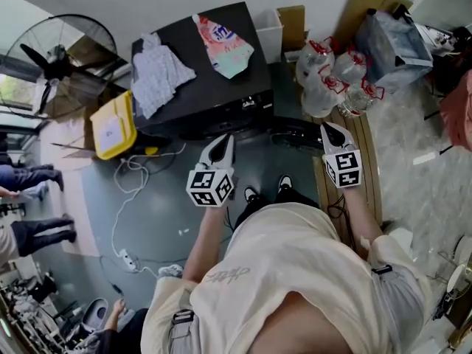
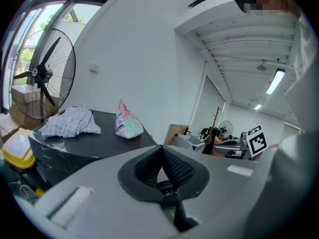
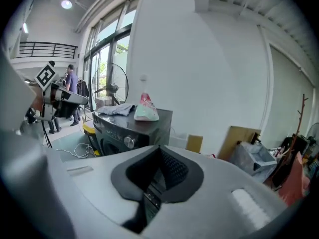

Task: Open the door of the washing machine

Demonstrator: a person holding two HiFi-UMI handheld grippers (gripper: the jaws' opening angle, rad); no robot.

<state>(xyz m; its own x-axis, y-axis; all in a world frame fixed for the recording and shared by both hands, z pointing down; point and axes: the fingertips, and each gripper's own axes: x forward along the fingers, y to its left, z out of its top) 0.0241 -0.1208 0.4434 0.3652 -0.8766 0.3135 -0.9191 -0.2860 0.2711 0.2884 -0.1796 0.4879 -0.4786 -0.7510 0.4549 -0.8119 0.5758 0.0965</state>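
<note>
The black washing machine (image 1: 210, 94) stands ahead of me against the wall, its top facing the head view. In the right gripper view its front (image 3: 115, 139) shows a silver knob (image 3: 129, 142) and a dark round door area below it. A dark curved part (image 1: 295, 134) juts out at the front's right; I cannot tell if it is the door. My left gripper (image 1: 223, 140) hangs in the air before the front, jaws together and empty. My right gripper (image 1: 329, 128) is held to the right of the machine, also shut on nothing.
A checked cloth (image 1: 161, 74) and a pink-green bag (image 1: 225, 46) lie on the machine. A yellow container (image 1: 112, 127) and a standing fan (image 1: 55, 54) are on the left. Clear bottles (image 1: 332, 76), a grey bag (image 1: 394, 46) and cardboard are on the right. White cables (image 1: 129, 190) trail on the floor.
</note>
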